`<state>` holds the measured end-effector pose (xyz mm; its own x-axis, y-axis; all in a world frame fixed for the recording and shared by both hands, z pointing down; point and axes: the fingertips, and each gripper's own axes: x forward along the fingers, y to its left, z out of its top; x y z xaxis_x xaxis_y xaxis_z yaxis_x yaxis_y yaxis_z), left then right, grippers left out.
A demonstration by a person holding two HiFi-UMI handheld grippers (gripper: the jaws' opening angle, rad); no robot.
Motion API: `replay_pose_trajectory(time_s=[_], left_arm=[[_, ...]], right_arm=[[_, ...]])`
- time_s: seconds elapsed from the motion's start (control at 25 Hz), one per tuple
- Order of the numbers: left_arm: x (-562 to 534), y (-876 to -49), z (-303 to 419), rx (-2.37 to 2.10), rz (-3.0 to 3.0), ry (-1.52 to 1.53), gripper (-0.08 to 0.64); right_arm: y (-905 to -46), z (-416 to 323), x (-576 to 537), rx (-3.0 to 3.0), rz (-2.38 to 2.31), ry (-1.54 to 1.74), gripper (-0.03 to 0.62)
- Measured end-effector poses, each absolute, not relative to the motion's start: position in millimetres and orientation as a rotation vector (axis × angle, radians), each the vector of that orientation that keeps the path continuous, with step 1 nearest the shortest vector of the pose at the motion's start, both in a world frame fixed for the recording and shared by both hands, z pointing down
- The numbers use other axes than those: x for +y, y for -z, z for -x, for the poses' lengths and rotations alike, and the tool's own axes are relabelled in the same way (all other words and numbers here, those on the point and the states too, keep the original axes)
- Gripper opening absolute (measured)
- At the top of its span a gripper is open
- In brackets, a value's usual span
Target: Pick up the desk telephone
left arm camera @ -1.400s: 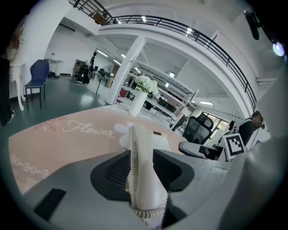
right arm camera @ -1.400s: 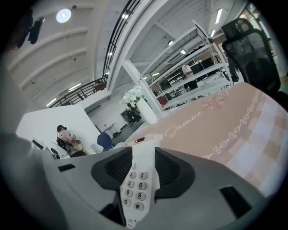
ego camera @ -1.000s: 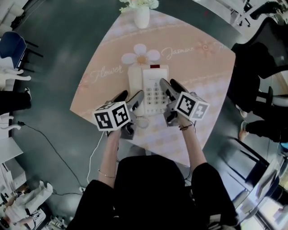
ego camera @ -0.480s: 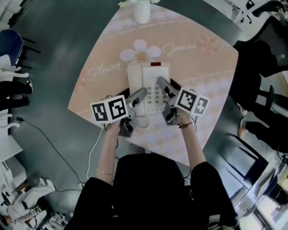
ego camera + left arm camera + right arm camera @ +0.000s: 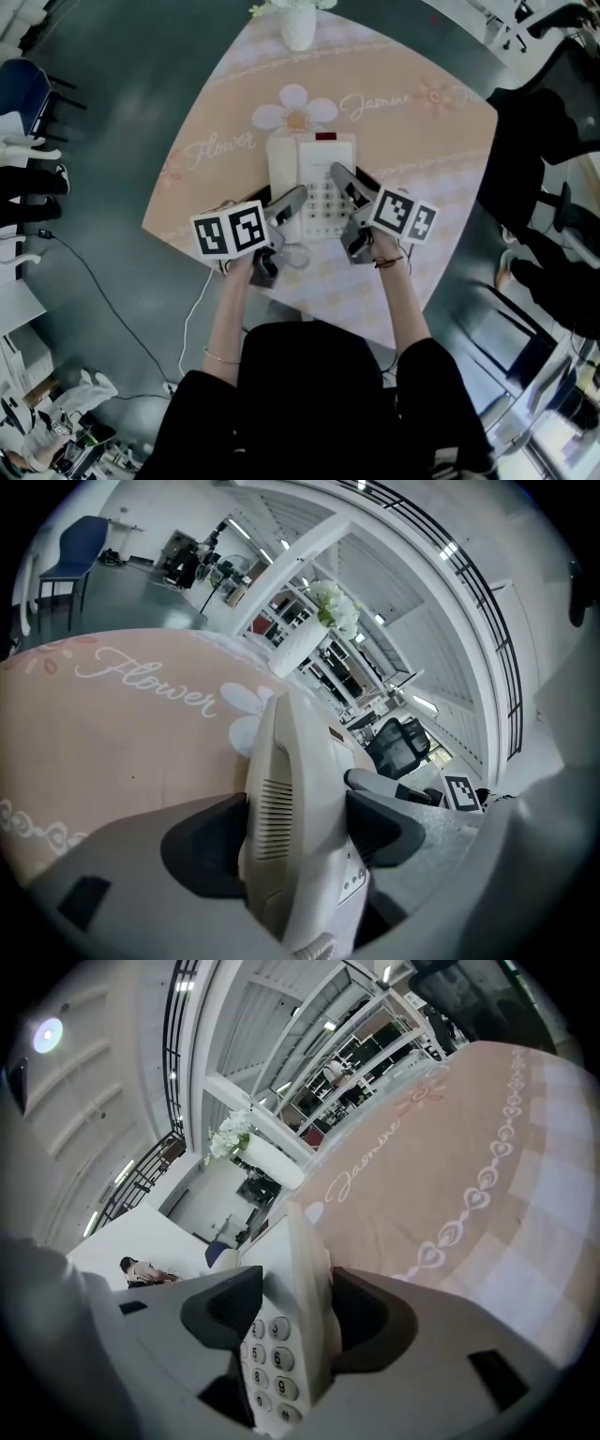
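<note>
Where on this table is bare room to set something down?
Bare cloth left of the desk telephone around the Flower lettering, and right of it toward the table corner. Crowded: near middle, where left gripper and right gripper clamp it; vase at far edge.

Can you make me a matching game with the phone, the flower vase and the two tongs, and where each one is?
Things:
1. desk telephone
2. vase
3. left tongs
4. right tongs

Places and states:
a. shut on the keypad side
b. in the middle of the table
c. shut on the handset side
d. at the far edge, holding white flowers

Pairs: 1-b, 2-d, 3-c, 4-a
</note>
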<state>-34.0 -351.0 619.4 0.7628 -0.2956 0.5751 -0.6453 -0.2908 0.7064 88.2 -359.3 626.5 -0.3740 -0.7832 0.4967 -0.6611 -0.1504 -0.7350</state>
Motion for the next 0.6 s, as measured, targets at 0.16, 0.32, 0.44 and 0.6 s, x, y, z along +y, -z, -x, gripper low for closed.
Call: replay_pose_trajectory(time_s=[0.16, 0.32, 0.44, 0.6], left_arm=[[-350, -621, 34, -0.71, -1.867, -0.447, 0.32], [-349, -617, 34, -0.706, -1.856, -0.447, 0.319], [-348, -611, 33, -0.709, -1.86, -0.443, 0.319], [-348, -602, 31, -0.709, -1.874, -0.445, 0.319]], right_arm=[[-627, -88, -358, 1.966, 1.7, 1.568, 0.219], [-621, -88, -358, 1.98, 1.704, 1.565, 0.218], [-616, -89, -357, 1.979, 1.702, 1.561, 0.218], [-607, -91, -357, 1.982, 1.694, 1.544, 0.218]])
